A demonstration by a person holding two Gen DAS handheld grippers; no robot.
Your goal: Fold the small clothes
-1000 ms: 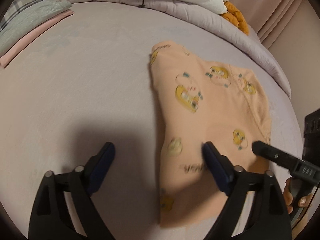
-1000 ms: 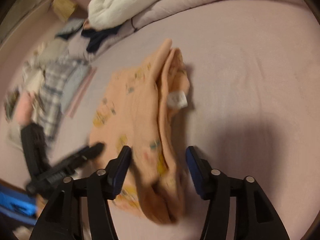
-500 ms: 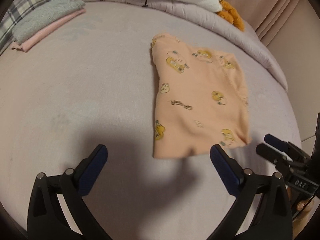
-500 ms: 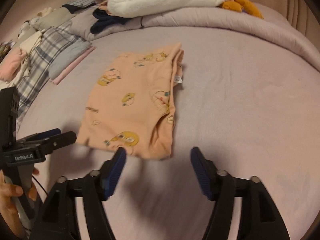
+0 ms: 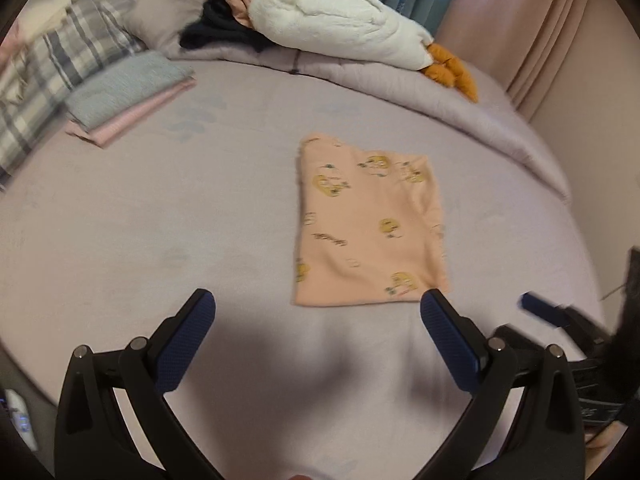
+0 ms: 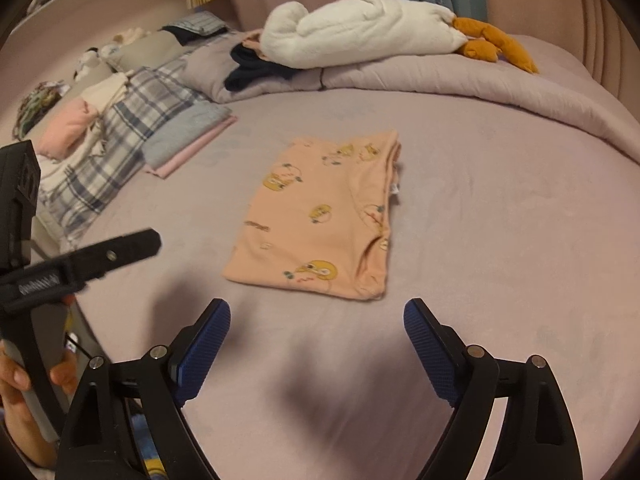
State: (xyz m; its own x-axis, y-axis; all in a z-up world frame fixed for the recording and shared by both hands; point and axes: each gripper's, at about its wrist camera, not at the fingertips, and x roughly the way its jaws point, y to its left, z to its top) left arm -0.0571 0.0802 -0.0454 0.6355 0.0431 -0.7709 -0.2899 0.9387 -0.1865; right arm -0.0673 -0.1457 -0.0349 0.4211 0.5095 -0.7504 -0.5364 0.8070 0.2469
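Note:
A peach garment with yellow cartoon prints (image 5: 368,224) lies folded into a flat rectangle on the mauve bed; it also shows in the right wrist view (image 6: 320,220). My left gripper (image 5: 318,312) is open and empty, held back from the garment's near edge. My right gripper (image 6: 318,320) is open and empty, also short of the near edge. The right gripper shows at the right edge of the left wrist view (image 5: 560,320), and the left gripper at the left of the right wrist view (image 6: 92,260).
A folded grey and pink stack (image 5: 128,92) lies at the left by a plaid cloth (image 6: 120,144). A white plush goose (image 5: 340,24) and dark clothes (image 6: 252,68) rest on the rolled duvet (image 5: 420,96) at the back. Curtains hang behind.
Both grippers let go of the peach garment and drew back and up from it. The garment went from bunched and lifted to lying flat and folded.

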